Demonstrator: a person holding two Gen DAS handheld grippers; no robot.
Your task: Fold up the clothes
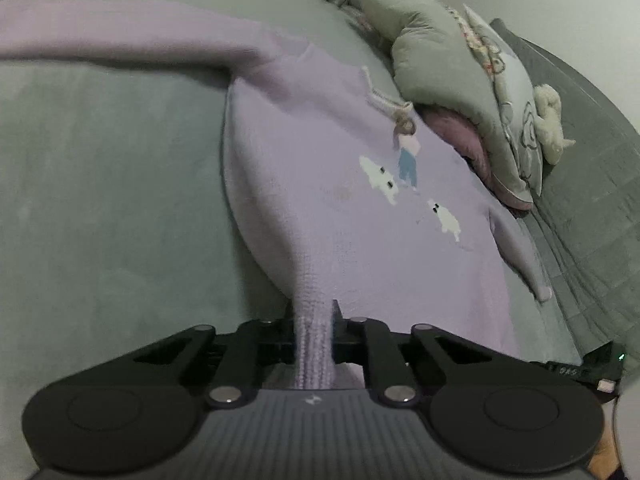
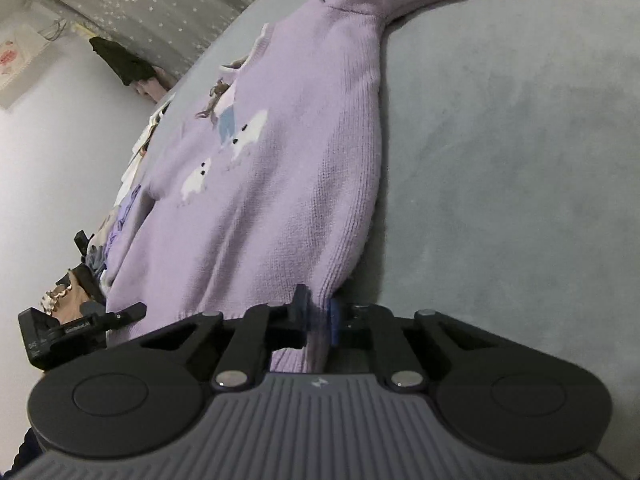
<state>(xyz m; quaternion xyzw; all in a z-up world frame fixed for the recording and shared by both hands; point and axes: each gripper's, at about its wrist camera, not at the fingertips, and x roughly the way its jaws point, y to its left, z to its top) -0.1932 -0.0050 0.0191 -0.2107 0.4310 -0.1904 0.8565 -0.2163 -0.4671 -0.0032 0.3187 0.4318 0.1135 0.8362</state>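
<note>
- Two grippers clamped on one lilac sweater [image 1: 320, 184], spread face up on a grey-green bed [image 1: 100, 184].
- Left gripper [image 1: 314, 320]: jaws narrow, pinching a bunched ribbed fold of the hem, knit drawn taut into the pads.
- Right gripper [image 2: 318, 316]: jaws likewise nearly together, gripping the hem near the sweater's side edge, a thin strip of knit between the pads.
- Picture of a small figure and white animals [image 1: 404, 176] facing up on the chest; one sleeve [image 1: 120, 40] stretched away over the bed, the other sleeve [image 1: 520, 256] lying along the far side beside a rumpled quilt [image 1: 452, 80].
- Step in hand, by the look of it: bottom hem seized at both corners, fold not yet made, body flat and full length.
- Next move likely calls for lifting both corners together, level with each other, and carrying the hem toward the collar.
- Worth watching: sleeves spread wide, probably needing tucking in for a tidy fold; uneven pull would skew the edge.
- Pile of other clothes [image 2: 120, 208] seen at the bed's edge in the right wrist view.
</note>
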